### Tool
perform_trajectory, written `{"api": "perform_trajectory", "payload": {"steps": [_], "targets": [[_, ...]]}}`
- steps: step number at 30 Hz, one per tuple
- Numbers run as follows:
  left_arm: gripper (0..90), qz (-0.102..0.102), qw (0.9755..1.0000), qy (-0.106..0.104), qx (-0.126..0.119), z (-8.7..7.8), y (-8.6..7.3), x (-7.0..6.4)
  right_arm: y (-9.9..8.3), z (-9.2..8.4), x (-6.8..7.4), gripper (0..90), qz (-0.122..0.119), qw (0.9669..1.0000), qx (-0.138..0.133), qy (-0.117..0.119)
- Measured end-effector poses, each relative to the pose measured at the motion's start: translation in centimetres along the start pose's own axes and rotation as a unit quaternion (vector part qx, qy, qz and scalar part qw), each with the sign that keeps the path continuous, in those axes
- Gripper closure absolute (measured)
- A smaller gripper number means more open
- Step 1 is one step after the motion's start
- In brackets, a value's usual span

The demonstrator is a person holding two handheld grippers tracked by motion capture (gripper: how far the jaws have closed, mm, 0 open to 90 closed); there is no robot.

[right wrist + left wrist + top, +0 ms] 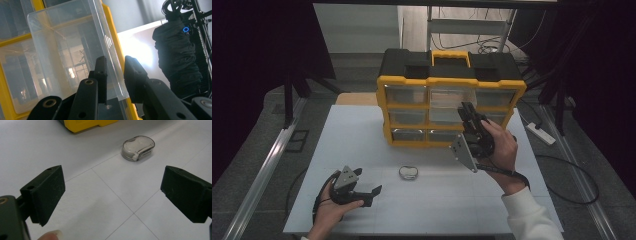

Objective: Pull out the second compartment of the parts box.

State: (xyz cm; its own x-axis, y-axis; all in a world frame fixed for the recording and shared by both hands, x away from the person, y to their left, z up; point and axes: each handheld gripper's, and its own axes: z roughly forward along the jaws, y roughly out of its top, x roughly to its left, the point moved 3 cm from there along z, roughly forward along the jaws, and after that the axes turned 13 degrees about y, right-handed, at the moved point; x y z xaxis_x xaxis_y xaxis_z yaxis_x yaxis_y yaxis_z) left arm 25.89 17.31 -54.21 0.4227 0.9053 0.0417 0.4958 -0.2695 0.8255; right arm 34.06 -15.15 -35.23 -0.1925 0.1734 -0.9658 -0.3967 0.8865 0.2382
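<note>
A yellow and black drawer cabinet [452,82] stands at the back of the white table [362,130]. My right gripper [466,111] reaches into its middle row. In the right gripper view the right gripper [115,77] is shut on the front wall of a clear plastic drawer [70,50], which is pulled out of the yellow frame [113,45]. A small clear grey case [408,172] lies flat on the table in front of the cabinet. My left gripper [367,183] rests low at the front left, open and holding nothing. From the left gripper [112,192] the case [138,148] lies ahead, beyond the fingertips.
The cabinet's yellow corner [85,125] sits beyond the case. A power strip [542,134] lies on the floor at the right, with cables around it. Dark curtains flank the table. A black covered stand [180,55] rises past the cabinet's side.
</note>
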Motion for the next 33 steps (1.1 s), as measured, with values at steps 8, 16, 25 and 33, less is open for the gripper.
{"api": "perform_trajectory", "payload": {"steps": [8,16,25,33], "targets": [[6.4,0.001,1.0000,0.000,0.001,0.0,0.0,0.0,0.1,-0.4,0.1,72.8,0.002,1.0000,-0.004,-0.003],[6.4,0.001,1.0000,-0.001,0.002,0.0,0.0,0.0,0.2,-0.7,0.2,72.8,0.003,1.0000,-0.006,-0.004],[6.4,0.001,1.0000,0.000,0.002,0.0,0.0,0.0,0.2,-1.0,0.2,72.7,0.005,0.9999,-0.009,-0.004],[6.4,0.001,1.0000,-0.003,0.001,0.0,0.0,-0.1,0.3,-1.3,0.3,72.8,0.004,0.9999,-0.013,-0.005]]}}
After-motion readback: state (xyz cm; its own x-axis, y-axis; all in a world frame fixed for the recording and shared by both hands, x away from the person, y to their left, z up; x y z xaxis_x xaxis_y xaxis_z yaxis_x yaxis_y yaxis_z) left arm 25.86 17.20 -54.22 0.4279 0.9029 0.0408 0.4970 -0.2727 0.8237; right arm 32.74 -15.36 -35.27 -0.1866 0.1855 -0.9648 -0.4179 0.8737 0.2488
